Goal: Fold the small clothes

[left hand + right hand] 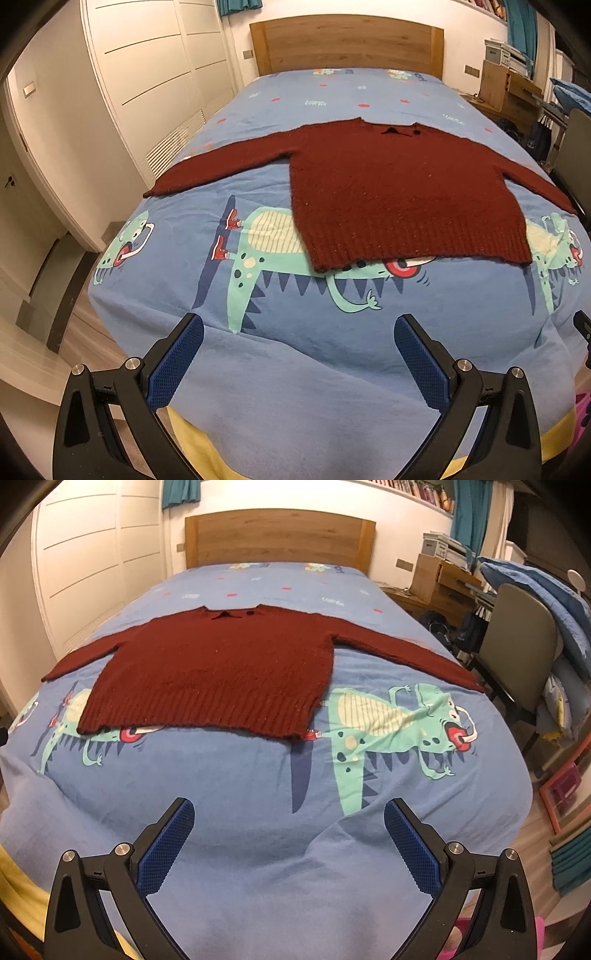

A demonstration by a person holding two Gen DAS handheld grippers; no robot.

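A: Left wrist view, and there's the dark red knitted sweater [402, 192], spread flat on the blue cartoon-print bedcover [295, 362], both sleeves stretched out to the sides, neckline toward the wooden headboard [347, 44].

B: And the left gripper [299, 332]? Jaws spread wide, blue textured pads [177, 362] facing each other, nothing between them. It hangs above the foot end of the bed, well apart from the sweater's ribbed hem.

A: Same story on the right wrist camera. The right gripper [288, 816] is wide open too, empty, over bare bedcover near the foot of the bed. The sweater [218, 675] sits left of centre there, hem toward the camera.

B: Look at the print: a green crocodile-like monster [399, 731] lies just beside the sweater's right corner, and another is partly covered by the hem on the left side.

A: The sleeve ends reach almost to the mattress edges on both sides. Two dark buttons show at the collar.

B: Round the room: white wardrobe doors [147, 74] on the left, a grey chair [517, 646] to the right of the bed with blue bedding [546, 602] piled behind it, and a wooden desk [439, 579] near the headboard.

A: A yellow sheet edge [199, 443] peeks out under the bedcover at the foot.
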